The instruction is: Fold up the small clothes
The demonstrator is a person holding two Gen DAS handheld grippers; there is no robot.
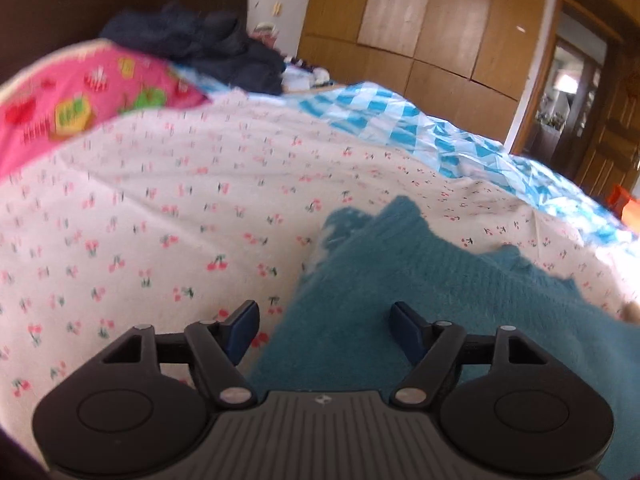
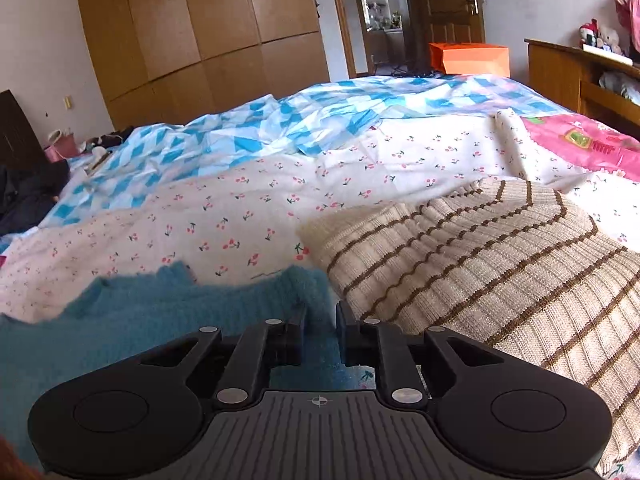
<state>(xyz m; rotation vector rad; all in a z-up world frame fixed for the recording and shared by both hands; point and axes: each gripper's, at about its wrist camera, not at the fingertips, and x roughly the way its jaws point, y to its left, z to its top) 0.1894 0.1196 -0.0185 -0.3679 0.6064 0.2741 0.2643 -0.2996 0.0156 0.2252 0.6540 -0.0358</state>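
A fuzzy teal knit garment [image 1: 400,280] lies on the cherry-print sheet [image 1: 160,200]. My left gripper [image 1: 324,320] is open, its fingers spread over the garment's near left edge, holding nothing. In the right wrist view the teal garment [image 2: 140,312] lies at lower left, and my right gripper [image 2: 320,320] is shut on its right edge, the cloth pinched between the narrow jaws. A cream knit with brown stripes [image 2: 500,264] lies just right of that gripper.
The bed carries a blue-and-white checked cover [image 2: 280,120], a pink printed cloth [image 1: 80,96] and a dark clothes pile [image 1: 208,44]. A wooden wardrobe [image 2: 200,28], an open door, an orange box [image 2: 468,58] and a wooden desk [image 2: 568,72] stand beyond the bed.
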